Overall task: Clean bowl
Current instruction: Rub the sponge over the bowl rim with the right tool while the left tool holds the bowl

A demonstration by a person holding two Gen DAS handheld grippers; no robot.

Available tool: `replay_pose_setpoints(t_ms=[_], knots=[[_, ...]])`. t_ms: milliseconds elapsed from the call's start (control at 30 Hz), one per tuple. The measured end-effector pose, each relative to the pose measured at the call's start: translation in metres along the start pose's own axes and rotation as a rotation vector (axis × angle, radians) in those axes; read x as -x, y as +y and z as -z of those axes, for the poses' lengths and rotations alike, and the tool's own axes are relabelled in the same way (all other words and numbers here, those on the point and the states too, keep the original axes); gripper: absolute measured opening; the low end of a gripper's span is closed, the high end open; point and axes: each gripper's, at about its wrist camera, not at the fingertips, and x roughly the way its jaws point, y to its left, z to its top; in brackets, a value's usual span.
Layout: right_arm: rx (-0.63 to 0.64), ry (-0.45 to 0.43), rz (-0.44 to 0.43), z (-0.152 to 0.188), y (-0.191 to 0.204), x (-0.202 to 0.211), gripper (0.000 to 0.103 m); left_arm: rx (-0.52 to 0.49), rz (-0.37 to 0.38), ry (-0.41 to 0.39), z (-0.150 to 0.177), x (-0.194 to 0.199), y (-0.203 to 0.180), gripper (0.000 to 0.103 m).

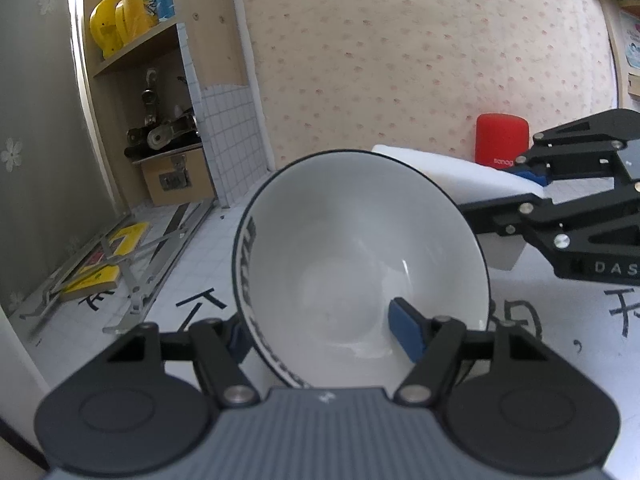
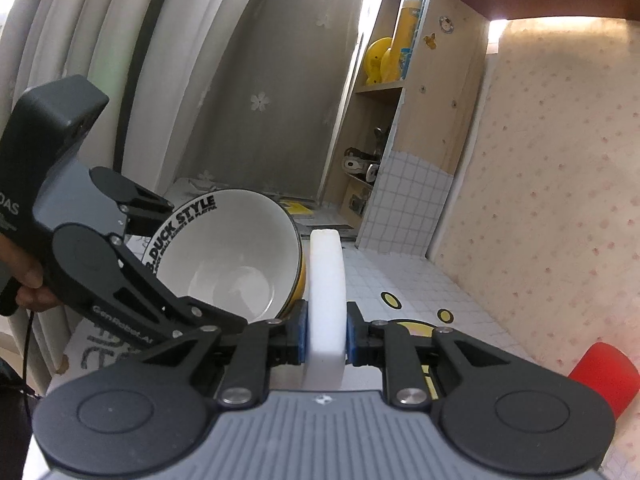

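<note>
Left gripper pinching the rim of a tilted white bowl, one blue pad inside the wall, the other outside. Right gripper pressed together on a white sponge, just beside the bowl's far rim. Tiled tabletop beneath; red cylinder near the wall.
</note>
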Motion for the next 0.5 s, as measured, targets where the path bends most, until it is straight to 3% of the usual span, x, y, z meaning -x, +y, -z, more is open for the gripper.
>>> replay_pose_setpoints(t_ms=[200,333,500], knots=[[0.04,0.074,-0.024,0.0043,0.004,-0.0098,0.019,0.008,-0.004,-0.003,-0.0007,-0.0007,-0.0001,0.067],[0.035,0.07,-0.023,0.005,0.0021,-0.0086,0.019,-0.001,-0.007,-0.009,0.0013,-0.0004,-0.0009,0.068],[0.004,0.0,0.005,-0.0005,-0.0029,-0.0025,0.019,0.013,-0.002,-0.004,0.0026,0.0007,0.0009,0.068]])
